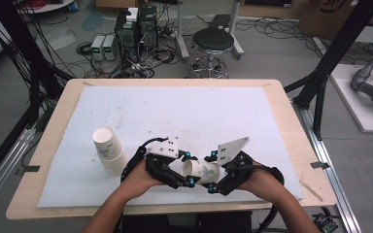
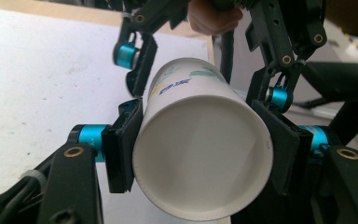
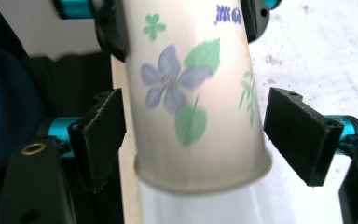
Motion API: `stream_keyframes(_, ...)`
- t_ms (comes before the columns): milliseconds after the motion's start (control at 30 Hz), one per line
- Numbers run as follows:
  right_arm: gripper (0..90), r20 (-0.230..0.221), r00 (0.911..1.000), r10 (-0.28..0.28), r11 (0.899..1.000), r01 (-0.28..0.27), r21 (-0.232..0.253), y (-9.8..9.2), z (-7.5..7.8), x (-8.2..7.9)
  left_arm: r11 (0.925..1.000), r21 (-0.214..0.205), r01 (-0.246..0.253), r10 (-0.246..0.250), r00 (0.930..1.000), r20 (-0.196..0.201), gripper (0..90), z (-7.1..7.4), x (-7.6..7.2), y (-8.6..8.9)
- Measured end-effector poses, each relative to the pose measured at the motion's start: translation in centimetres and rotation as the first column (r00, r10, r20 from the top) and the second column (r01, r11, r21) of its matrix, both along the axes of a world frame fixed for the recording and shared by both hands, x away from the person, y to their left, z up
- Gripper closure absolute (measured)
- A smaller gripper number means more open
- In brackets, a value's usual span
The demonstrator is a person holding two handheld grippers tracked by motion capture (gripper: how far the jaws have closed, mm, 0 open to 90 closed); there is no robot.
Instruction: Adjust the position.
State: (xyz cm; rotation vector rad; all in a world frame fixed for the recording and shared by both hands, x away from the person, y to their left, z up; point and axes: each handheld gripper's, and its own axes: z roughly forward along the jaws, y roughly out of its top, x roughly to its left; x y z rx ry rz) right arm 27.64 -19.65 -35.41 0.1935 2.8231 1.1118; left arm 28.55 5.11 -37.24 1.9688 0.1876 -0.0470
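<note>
While clamped at the rim by the left hand-held gripper (image 2: pixel 200 158), paper cup (image 1: pixel 201 171) kept lying sideways near the worktop's (image 1: pixel 53 126) front edge, freeing the right hand-held gripper (image 3: pixel 193 140), spread wide, pads clear

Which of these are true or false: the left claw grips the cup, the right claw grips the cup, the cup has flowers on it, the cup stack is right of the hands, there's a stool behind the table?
1. The left claw grips the cup: true.
2. The right claw grips the cup: false; its pads stand apart from the cup's sides.
3. The cup bears printed flowers: true.
4. The cup stack lies right of the hands: false; it lies left.
5. A stool stands behind the table: true.
</note>
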Motion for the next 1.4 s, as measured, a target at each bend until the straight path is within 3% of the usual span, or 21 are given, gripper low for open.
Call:
stream_keyframes(100,21.2,-0.013,0.9999,-0.010,0.995,0.011,0.098,-1.0,0.0,-0.2,0.9987,-0.052,0.002,-0.002,1.0000,-0.003,36.8,-0.2,0.0,0.3)
stream_keyframes(233,20.7,-0.004,0.9995,-0.032,0.984,0.032,0.176,-1.9,0.0,-0.4,0.9950,-0.100,-0.002,0.003,1.0000,0.004,36.8,-0.3,-0.1,0.6)
stream_keyframes(367,20.7,-0.001,0.9984,-0.057,0.968,0.055,0.243,-2.8,-0.1,-0.6,0.9895,-0.144,-0.012,0.012,0.9999,0.004,36.9,-0.3,-0.1,1.0)
stream_keyframes(400,20.7,0.001,0.9979,-0.065,0.959,0.062,0.277,-3.2,-0.2,-0.8,0.9879,-0.155,-0.010,0.011,0.9999,0.003,36.9,-0.4,-0.1,1.1)
stream_keyframes(433,20.7,0.001,0.9979,-0.065,0.959,0.062,0.277,-3.2,-0.2,-0.8,0.9868,-0.161,-0.012,0.013,0.9999,0.005,36.9,-0.4,-0.1,1.2)
stream_keyframes(800,20.7,0.007,0.9941,-0.109,0.917,0.098,0.386,-4.5,-1.6,-1.3,0.9752,-0.220,-0.017,0.021,0.9997,0.016,36.9,-0.9,-0.1,2.0)
stream_keyframes(933,20.7,-0.015,0.9940,-0.108,0.900,0.104,0.422,-4.8,-2.3,-1.4,0.9687,-0.248,-0.010,0.015,0.9997,0.020,36.9,-0.8,-0.2,2.1)
stream_keyframes(1067,20.7,-0.040,0.9950,-0.092,0.886,0.100,0.453,-4.8,-2.9,-1.4,0.9668,-0.256,0.002,0.004,0.9997,0.022,36.9,-0.8,-0.4,1.9)
stream_keyframes(1400,20.8,-0.087,0.9957,-0.033,0.870,0.071,0.488,-4.0,-3.6,-1.0,0.9597,-0.278,0.042,-0.038,0.9991,0.019,36.8,-0.9,-0.5,1.2)
